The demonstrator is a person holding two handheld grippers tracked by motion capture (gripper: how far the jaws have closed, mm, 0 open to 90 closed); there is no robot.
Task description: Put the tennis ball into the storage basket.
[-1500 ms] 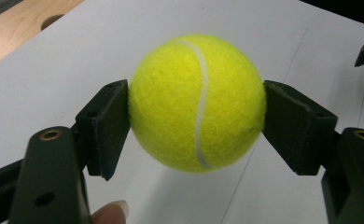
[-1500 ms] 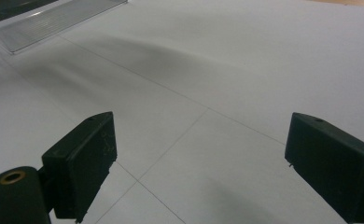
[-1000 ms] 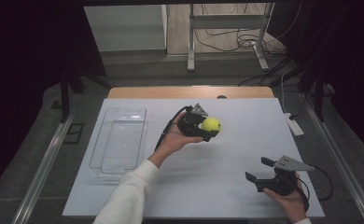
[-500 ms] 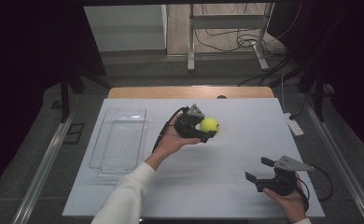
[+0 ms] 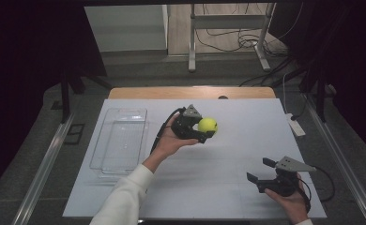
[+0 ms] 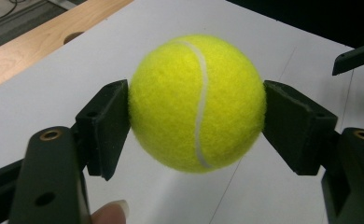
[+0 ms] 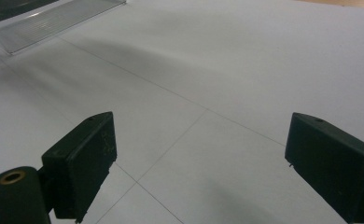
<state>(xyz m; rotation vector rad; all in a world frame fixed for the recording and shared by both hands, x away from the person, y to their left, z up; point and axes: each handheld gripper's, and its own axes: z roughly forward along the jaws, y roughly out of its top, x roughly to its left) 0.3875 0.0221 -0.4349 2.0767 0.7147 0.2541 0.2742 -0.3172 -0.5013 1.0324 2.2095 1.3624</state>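
A yellow tennis ball (image 5: 208,124) is held above the white table top, near its middle. My left gripper (image 5: 205,130) is shut on it, its two black pads pressing the ball (image 6: 197,102) from either side. The hand behind it reaches in from the lower left. My right gripper (image 5: 261,169) rests low at the table's front right with its jaws wide apart. Between those jaws lies only bare white table (image 7: 203,140). The right gripper's jaw tip (image 6: 357,56) also pokes in at the far right of the left gripper view.
A clear plastic tray (image 5: 120,140) lies on the left of the white table top (image 5: 247,140); its corner (image 7: 54,18) appears in the right gripper view. A white power strip (image 5: 294,125) hangs at the right edge. A wooden strip (image 5: 190,93) runs along the far edge.
The left hand has drifted slightly left and toward the near side with the ball still gripped. The right gripper has stayed where it was.
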